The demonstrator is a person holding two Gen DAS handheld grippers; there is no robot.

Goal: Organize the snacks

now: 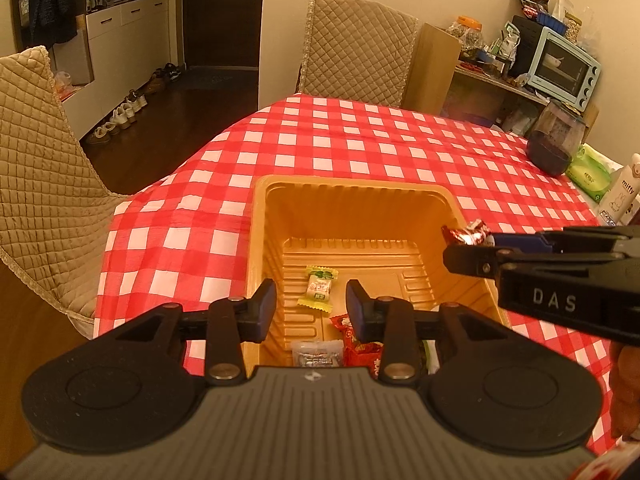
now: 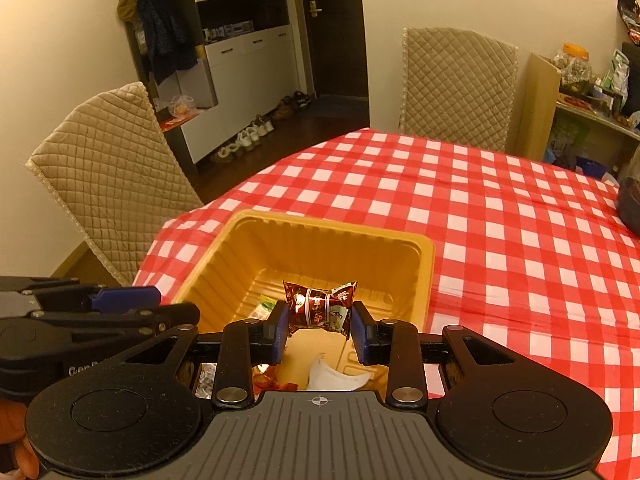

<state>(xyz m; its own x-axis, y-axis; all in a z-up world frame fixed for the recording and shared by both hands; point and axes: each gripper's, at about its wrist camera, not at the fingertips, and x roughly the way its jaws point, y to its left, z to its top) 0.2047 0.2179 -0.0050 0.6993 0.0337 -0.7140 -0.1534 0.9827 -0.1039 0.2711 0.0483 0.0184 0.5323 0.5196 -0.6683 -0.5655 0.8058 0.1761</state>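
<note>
Right gripper (image 2: 319, 326): jaws pinching a dark red snack packet (image 2: 320, 306), one pad on each side, held above the open yellow tray (image 2: 424, 276). Below the jaws, inside the tray, a white wrapper (image 2: 336, 376).

Left gripper (image 1: 311, 306): jaws spread a little, nothing between the pads. Just ahead of them, on the tray floor, a green-and-white candy (image 1: 319, 288). Under the right pad, a red packet (image 1: 360, 350); beside it a clear-wrapped piece (image 1: 316, 354).

Tray sits on the red-checked table (image 1: 360, 140). Beyond the far edge, a quilted chair (image 1: 356, 48); to the right of the jaws, a dark jar (image 1: 554, 140).
</note>
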